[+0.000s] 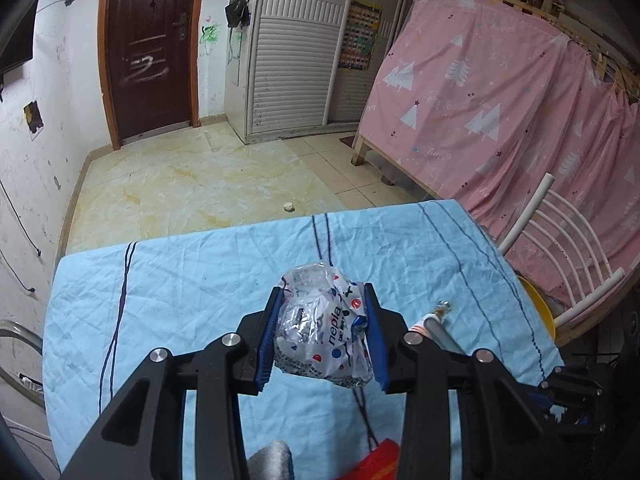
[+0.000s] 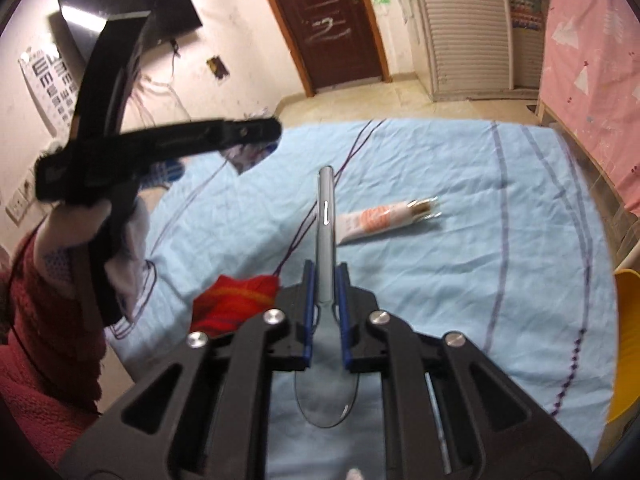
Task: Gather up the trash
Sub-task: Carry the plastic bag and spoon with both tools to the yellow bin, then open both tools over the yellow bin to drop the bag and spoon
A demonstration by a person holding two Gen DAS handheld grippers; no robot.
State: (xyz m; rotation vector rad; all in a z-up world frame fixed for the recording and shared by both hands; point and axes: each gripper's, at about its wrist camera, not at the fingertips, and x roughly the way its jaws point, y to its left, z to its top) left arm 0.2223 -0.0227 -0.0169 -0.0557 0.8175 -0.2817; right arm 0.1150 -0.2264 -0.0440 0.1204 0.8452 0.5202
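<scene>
My left gripper (image 1: 323, 300) is shut on a crumpled plastic wrapper (image 1: 324, 328) printed "nepia", held above the light blue tablecloth (image 1: 180, 300). My right gripper (image 2: 325, 270) is shut on a clear plastic spoon (image 2: 326, 216), its handle pointing forward and its bowl back between the fingers. A squeezed white and orange tube (image 2: 386, 220) lies on the cloth just right of the spoon handle; its end shows in the left wrist view (image 1: 434, 314). The left gripper's body (image 2: 132, 148) shows at the upper left of the right wrist view.
A red cloth (image 2: 236, 300) lies on the table near the front. A yellow bin (image 2: 626, 340) stands at the table's right edge beside a white chair (image 1: 568, 240). A pink curtain (image 1: 500, 92) hangs at right. A small white scrap (image 1: 289, 207) lies on the floor.
</scene>
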